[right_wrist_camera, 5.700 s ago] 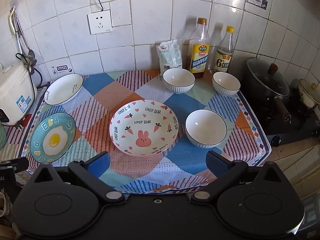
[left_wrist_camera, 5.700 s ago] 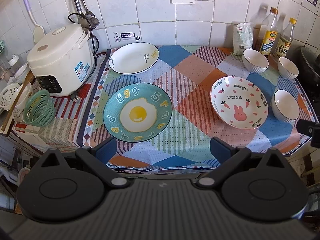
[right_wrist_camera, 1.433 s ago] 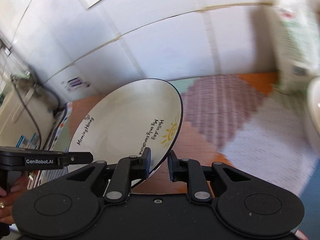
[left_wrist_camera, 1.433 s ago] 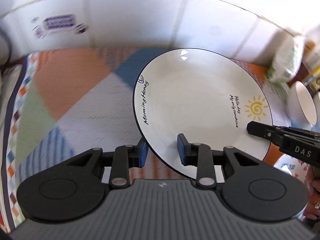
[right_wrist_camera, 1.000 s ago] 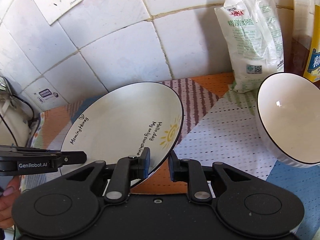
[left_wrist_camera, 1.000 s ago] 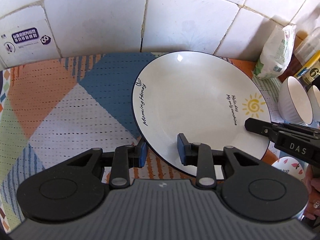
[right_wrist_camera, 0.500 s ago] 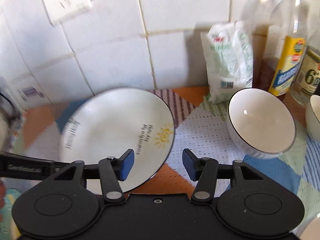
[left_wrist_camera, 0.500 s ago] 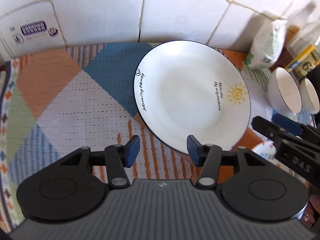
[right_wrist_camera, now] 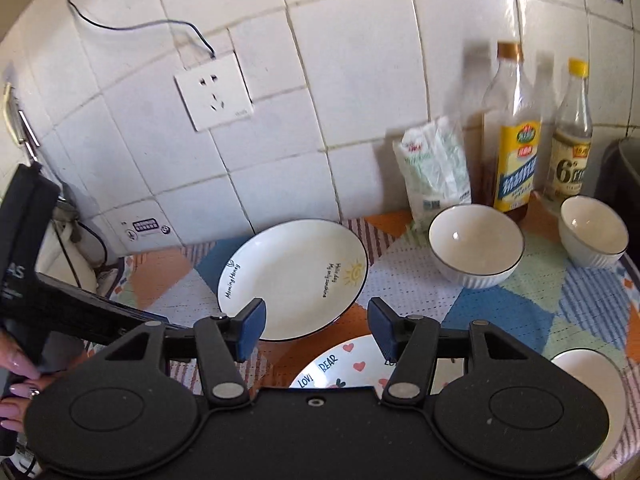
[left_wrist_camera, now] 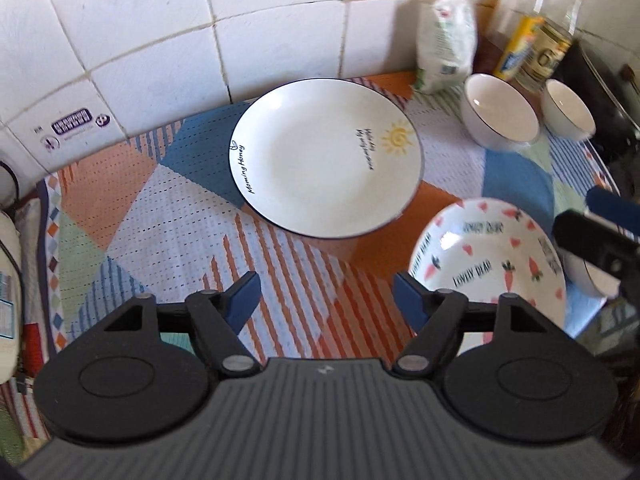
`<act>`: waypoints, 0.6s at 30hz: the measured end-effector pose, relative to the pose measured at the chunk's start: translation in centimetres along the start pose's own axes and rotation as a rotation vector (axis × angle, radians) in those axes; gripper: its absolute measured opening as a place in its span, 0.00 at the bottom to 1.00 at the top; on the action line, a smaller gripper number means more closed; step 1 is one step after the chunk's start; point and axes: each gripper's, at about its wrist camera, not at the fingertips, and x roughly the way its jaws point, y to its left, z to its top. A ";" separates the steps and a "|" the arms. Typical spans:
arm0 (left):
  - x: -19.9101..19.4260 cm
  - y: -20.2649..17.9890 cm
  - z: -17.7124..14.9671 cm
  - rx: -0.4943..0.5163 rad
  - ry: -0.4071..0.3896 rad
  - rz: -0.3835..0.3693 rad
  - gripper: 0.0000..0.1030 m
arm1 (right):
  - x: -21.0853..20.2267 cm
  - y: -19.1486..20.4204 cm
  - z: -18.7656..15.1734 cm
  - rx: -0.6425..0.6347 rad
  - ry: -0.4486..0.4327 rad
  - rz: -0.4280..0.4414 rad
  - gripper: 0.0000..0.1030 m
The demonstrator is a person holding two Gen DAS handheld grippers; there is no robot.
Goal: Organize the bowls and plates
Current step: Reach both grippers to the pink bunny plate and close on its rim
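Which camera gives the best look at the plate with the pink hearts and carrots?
The left wrist view: most of the heart-and-carrot plate shows there. In the right wrist view only a slice peeks out above the tool's body.

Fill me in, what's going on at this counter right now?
A person with a gripper in each hand is sorting dishes. Both the left gripper and right gripper have just been opening, and nothing is between their fingers. The white sun plate lies flat on the patterned cloth near the wall, free of both. The pink carrot plate sits beside it, apart, and the white bowls stand unstacked by the bottles.
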 end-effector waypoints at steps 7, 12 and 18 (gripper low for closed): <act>-2.2 -2.2 -2.2 0.065 -0.002 -0.021 0.81 | -3.9 -0.8 -3.0 0.055 -0.043 -0.043 0.68; -2.4 -3.7 -3.7 0.119 0.011 -0.025 0.81 | -5.5 -1.6 -6.1 0.083 -0.028 -0.095 0.70; -1.8 -5.6 -5.3 0.183 0.048 -0.031 0.81 | -7.2 -2.4 -9.2 0.133 -0.016 -0.094 0.70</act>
